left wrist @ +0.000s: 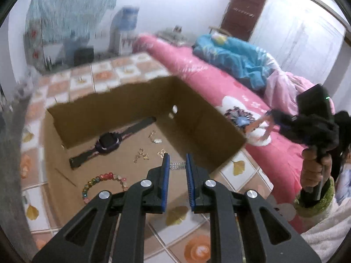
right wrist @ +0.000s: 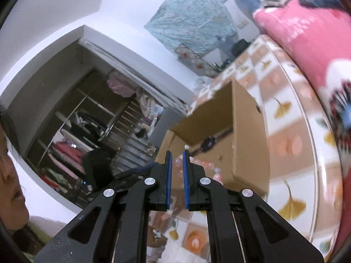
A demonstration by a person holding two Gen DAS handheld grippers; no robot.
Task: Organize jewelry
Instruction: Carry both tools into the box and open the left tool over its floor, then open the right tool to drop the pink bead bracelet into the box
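Observation:
An open cardboard box [left wrist: 197, 118] lies on the tiled table. Inside it are a dark smartwatch [left wrist: 107, 141], a colourful bead bracelet [left wrist: 103, 180], small gold earrings [left wrist: 141, 154] and a silver clasp piece [left wrist: 178, 166]. My left gripper [left wrist: 177, 164] is slightly open over the box's front, with the silver piece between its tips; contact is unclear. My right gripper [right wrist: 176, 156] is tilted and held above the table beside the box [right wrist: 245, 131]. It is shut on a pale pink bead bracelet [right wrist: 197, 164] that hangs around its right finger. The right gripper also shows in the left wrist view [left wrist: 265, 122].
A pink flowered bed [left wrist: 219, 81] with a blue quilt [left wrist: 237, 54] runs along the table's right side. The table [left wrist: 239, 166] has a ginkgo-leaf tile pattern. A wardrobe [right wrist: 83, 127] and a person's face [right wrist: 8, 175] are on the left of the right wrist view.

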